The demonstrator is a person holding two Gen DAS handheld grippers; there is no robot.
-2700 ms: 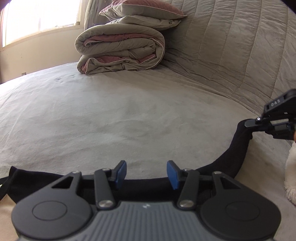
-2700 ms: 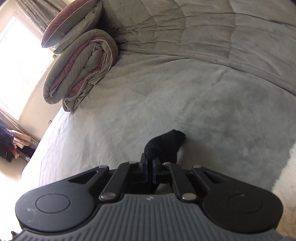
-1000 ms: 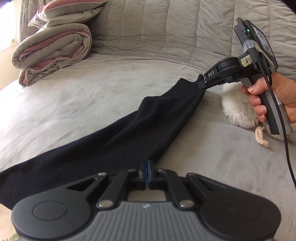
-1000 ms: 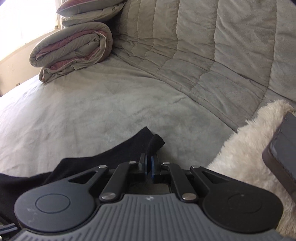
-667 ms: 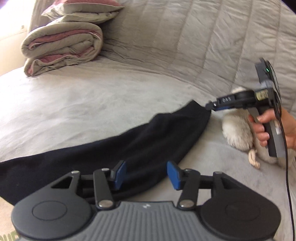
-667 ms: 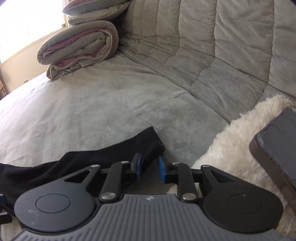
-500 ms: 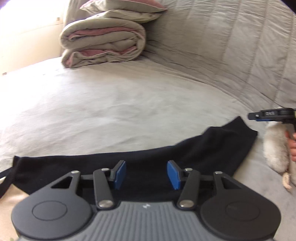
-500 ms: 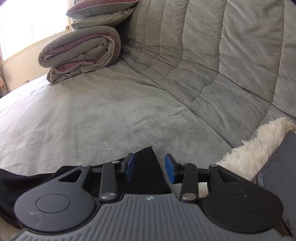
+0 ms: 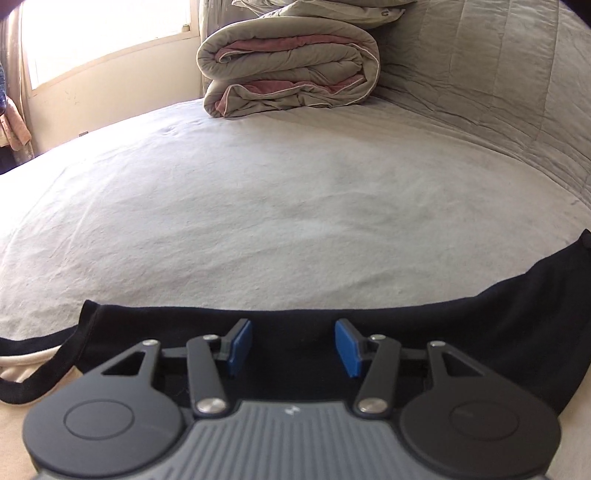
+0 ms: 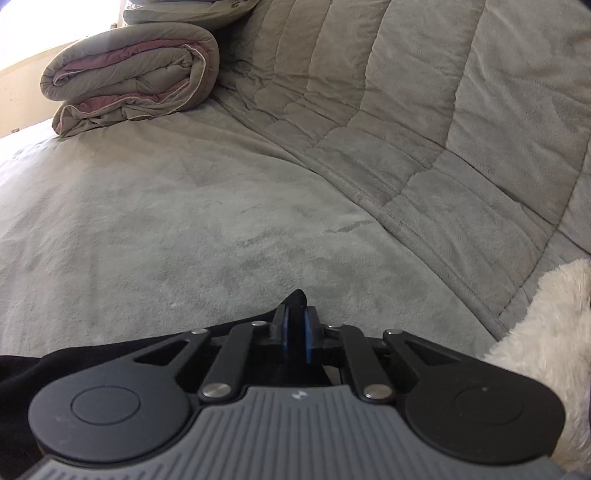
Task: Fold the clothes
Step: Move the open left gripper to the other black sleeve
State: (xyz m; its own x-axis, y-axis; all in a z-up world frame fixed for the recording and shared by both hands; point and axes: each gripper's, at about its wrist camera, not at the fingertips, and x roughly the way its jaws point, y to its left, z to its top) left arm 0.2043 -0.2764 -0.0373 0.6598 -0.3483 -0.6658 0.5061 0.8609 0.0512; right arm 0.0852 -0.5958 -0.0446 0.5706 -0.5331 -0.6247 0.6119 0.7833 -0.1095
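Observation:
A black garment (image 9: 498, 314) lies stretched in a long band across the near edge of the grey bed (image 9: 277, 192). My left gripper (image 9: 293, 345) is open just above its middle, blue pads (image 9: 240, 345) wide apart with black cloth below them. In the right wrist view the same black garment (image 10: 92, 354) runs off to the left. My right gripper (image 10: 294, 338) is shut on its end, and a small tip of black cloth sticks up past the pads. A thin black strap (image 9: 40, 373) trails from the garment's left corner.
A rolled grey and pink duvet (image 9: 291, 66) with a pillow on top sits at the far end of the bed, against the quilted grey backrest (image 10: 424, 110). A fluffy white thing (image 10: 546, 350) lies at the right. A bright window (image 9: 103, 33) is at the far left.
The right gripper, open half a second ago, has shut on the garment's end. The left gripper stays open after letting go of the cloth; its view has swung left along the laid-out garment.

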